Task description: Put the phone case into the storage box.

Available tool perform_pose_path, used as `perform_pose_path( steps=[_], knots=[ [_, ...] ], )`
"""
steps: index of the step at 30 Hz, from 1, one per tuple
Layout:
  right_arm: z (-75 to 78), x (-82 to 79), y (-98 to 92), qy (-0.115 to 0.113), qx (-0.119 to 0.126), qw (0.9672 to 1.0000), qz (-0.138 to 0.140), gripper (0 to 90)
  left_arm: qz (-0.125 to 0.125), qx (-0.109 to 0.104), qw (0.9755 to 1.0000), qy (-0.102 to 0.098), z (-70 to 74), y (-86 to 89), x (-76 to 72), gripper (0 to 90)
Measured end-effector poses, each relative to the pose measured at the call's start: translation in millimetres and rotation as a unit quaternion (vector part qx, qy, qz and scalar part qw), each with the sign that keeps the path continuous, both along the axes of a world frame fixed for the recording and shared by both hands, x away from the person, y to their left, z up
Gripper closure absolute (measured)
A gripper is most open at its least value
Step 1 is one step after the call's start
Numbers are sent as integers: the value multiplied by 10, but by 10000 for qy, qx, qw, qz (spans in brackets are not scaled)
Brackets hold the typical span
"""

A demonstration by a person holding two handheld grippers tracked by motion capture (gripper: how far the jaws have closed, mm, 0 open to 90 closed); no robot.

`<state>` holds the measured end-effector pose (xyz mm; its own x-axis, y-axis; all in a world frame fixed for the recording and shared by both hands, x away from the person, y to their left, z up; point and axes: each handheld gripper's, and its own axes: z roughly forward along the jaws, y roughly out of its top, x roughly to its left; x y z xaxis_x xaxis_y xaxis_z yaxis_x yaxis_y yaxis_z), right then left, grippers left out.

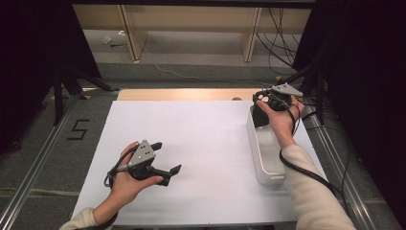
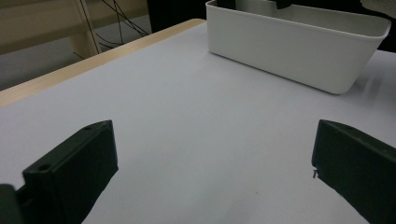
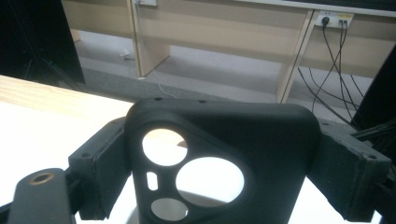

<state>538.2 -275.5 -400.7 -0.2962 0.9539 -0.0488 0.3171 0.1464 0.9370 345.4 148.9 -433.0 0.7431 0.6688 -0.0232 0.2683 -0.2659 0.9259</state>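
Your right tool [image 1: 266, 101] is pinching a black phone case [image 3: 219, 158] across its width; in the right gripper view both jaws press flat on the case's side edges. The case has round camera cutouts and a small slot cutout, with the bench visible through them. In the high view the right tool is over the far end of the white plastic bin [image 1: 265, 160], which lies lengthwise along the right edge of the white bench [image 1: 191, 143]. The case hangs at that end of the bin; you can't tell from these views whether it touches the bin wall or floor.

Your left tool [image 1: 166, 160] is spread wide with nothing between the jaws. It is low over the near-left part of the bench, well apart from the bin and pointing across toward it. The left gripper view shows the bin's long side wall [image 2: 289, 51] ahead.
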Motion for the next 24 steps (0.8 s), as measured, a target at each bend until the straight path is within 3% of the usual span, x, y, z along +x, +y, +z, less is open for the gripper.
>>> perform_pose_path(
  steps=[24],
  knots=[
    [-51,66,17,134,-39,9999,32,149,-1,-17,10000,18,-1,-1,-2,0]
  ],
)
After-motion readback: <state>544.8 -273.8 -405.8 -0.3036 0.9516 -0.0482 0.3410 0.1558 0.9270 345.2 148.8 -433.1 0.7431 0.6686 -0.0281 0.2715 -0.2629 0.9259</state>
